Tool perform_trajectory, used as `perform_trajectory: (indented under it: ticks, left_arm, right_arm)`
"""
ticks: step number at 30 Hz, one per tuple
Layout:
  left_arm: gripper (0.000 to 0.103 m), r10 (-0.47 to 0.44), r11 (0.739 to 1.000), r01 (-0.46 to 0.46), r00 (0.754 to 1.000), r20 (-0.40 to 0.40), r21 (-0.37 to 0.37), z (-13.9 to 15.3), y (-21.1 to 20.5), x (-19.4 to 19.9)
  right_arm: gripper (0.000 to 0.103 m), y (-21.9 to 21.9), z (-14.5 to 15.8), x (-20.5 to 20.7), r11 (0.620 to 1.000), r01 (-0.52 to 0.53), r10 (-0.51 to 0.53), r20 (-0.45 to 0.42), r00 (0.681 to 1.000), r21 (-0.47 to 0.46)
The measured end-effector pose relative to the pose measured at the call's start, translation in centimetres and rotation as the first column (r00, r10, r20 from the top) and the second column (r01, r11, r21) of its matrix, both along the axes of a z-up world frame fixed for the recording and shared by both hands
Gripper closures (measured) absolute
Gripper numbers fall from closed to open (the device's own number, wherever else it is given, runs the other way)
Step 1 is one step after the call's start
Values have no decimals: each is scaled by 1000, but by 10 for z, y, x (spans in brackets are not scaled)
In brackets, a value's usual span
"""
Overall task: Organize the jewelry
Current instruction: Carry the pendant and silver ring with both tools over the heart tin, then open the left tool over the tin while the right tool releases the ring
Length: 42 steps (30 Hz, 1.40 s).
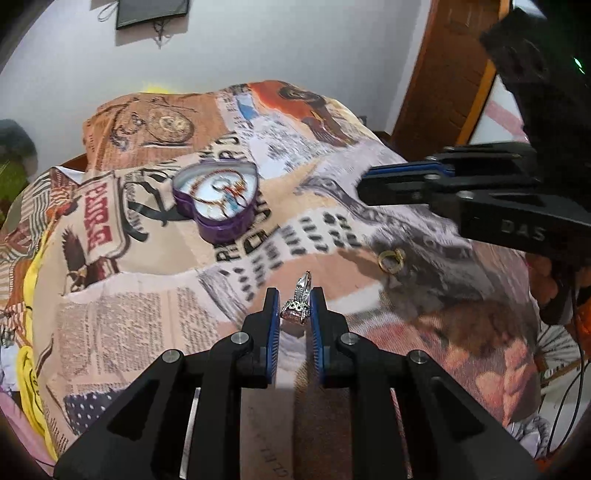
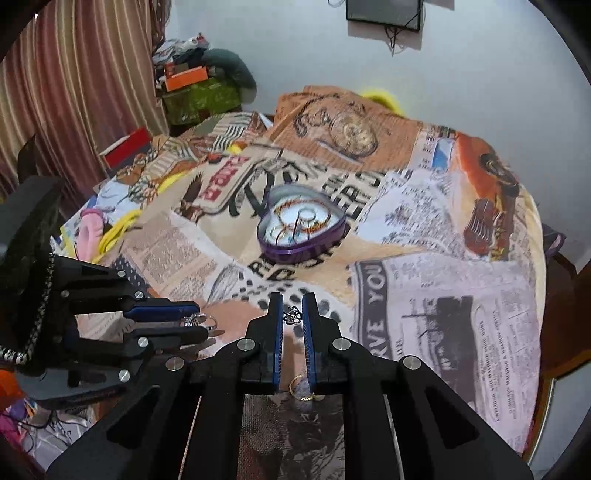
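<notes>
A purple heart-shaped tin [image 1: 218, 201] lies open on the printed cloth, with bangles and rings inside; it also shows in the right wrist view [image 2: 301, 230]. My left gripper [image 1: 293, 306] is shut on a silver ring with a pink stone [image 1: 297, 304], held above the cloth; it shows from the side in the right wrist view [image 2: 201, 321]. My right gripper [image 2: 293, 314] is shut on a small silver ornament [image 2: 293, 315]. In the left wrist view my right gripper [image 1: 364, 186] is at the right, above the cloth. A gold ring [image 1: 390, 260] lies on the cloth, also under my right gripper [image 2: 304, 391].
The printed cloth [image 2: 443, 295] covers a rounded table. A curtain [image 2: 74, 92] hangs at the left, with boxes and clutter [image 2: 192, 85] beside it. A wooden door [image 1: 443, 74] stands at the right. A dark frame [image 2: 384, 13] hangs on the wall.
</notes>
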<state>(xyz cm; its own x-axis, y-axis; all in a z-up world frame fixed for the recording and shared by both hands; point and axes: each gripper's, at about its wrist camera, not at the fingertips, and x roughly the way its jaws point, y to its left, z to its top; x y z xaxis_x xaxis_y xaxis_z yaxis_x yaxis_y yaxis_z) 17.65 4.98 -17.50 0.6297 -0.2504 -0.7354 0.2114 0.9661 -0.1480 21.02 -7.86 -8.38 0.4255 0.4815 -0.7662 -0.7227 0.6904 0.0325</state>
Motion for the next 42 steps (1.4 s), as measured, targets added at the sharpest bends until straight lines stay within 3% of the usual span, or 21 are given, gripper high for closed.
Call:
perform_trajectory:
  ticks: [13,20,29,42]
  left_arm:
    - [88,102,994,-104,991,91,15,36,28,43]
    - [88,132,991,-132,989,67,3,31,42,78]
    - [88,132,991,-132,991,13,15,6,47,116]
    - [88,138,990,-138,989,-49,10,-19,54,149]
  right_arm:
    - [94,3,31,25,996,37,-41,45,998,87]
    - [94,16,33,47,992,40,-44,33,999,118]
    - [94,41,15,81,995,35,-34,-6,999,95]
    - [94,61,-31,121,999,42,-37,-158,987,30]
